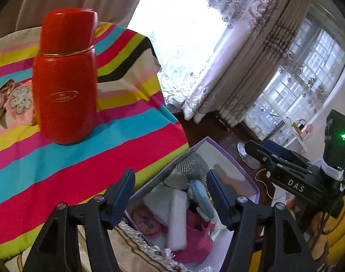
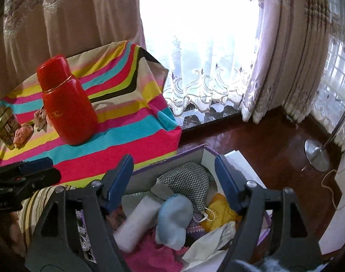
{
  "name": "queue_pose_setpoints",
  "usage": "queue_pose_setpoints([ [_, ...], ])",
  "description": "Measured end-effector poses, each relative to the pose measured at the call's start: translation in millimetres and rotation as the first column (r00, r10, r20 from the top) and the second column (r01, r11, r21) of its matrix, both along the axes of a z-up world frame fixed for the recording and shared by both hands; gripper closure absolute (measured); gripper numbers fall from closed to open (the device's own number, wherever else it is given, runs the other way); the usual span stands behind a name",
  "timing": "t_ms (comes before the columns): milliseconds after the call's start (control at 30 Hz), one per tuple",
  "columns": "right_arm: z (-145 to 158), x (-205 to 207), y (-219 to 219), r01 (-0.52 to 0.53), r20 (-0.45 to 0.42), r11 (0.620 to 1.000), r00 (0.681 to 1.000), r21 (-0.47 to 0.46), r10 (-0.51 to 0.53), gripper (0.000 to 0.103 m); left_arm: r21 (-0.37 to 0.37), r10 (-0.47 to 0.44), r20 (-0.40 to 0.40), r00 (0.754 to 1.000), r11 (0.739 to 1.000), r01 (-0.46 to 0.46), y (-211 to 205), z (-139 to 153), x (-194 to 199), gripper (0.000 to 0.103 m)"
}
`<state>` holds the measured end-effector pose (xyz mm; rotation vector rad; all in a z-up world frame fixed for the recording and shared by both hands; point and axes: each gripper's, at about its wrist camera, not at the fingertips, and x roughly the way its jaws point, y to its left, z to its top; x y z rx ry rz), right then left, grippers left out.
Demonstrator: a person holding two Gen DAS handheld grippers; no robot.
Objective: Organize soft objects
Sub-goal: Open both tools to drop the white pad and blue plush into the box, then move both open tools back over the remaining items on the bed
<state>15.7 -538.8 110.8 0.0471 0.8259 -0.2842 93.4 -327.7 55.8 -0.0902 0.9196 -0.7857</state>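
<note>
Both grippers [image 1: 170, 195] [image 2: 174, 181] hang wide and empty over the stuffed box [image 2: 195, 156]; pink cloths [image 2: 23, 134] left beside the flask [image 2: 68, 111].

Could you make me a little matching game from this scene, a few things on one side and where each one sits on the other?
Things:
1. flask
2. checked cloth
3. lamp base
4. pink flower cloth

Places:
A. on the wooden floor
B. in the box
C. upright on the striped cloth
D. lying beside the flask

Pairs: 1-C, 2-B, 3-A, 4-D
</note>
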Motion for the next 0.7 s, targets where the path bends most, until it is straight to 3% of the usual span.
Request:
queue_pose_setpoints([
  [167, 4.9, 1.4, 19.2, -0.053, 0.029, 0.999, 0.998, -0.009, 0.054, 0.017, -0.005, 0.062, 0.049, 0.997, 0.998, -0.061, 13.4, 5.6, -1.3, 0.037],
  [400, 9.0, -2.9, 48.3, -0.142, 0.115, 0.989, 0.982, -0.047, 0.147, 0.016, 0.031, 0.139, 0.238, 0.961, 0.988, -0.15, 45.6, 24.1, 2.6, 0.037],
  [567, 4.7, 7.9, 90.3, -0.288, 0.076, 0.956, 0.953, -0.061, 0.292, 0.016, 0.047, 0.255, 0.266, 0.93, 0.96, -0.277, 98.2, 24.1, 19.9, 0.037],
  [700, 4.5, 10.7, 121.2, -0.375, 0.12, 0.927, 0.92, -0.002, 0.372, 0.015, 0.023, 0.384, 0.246, 0.89, 0.915, -0.402, 154.3, 20.6, 39.7, 0.037],
])
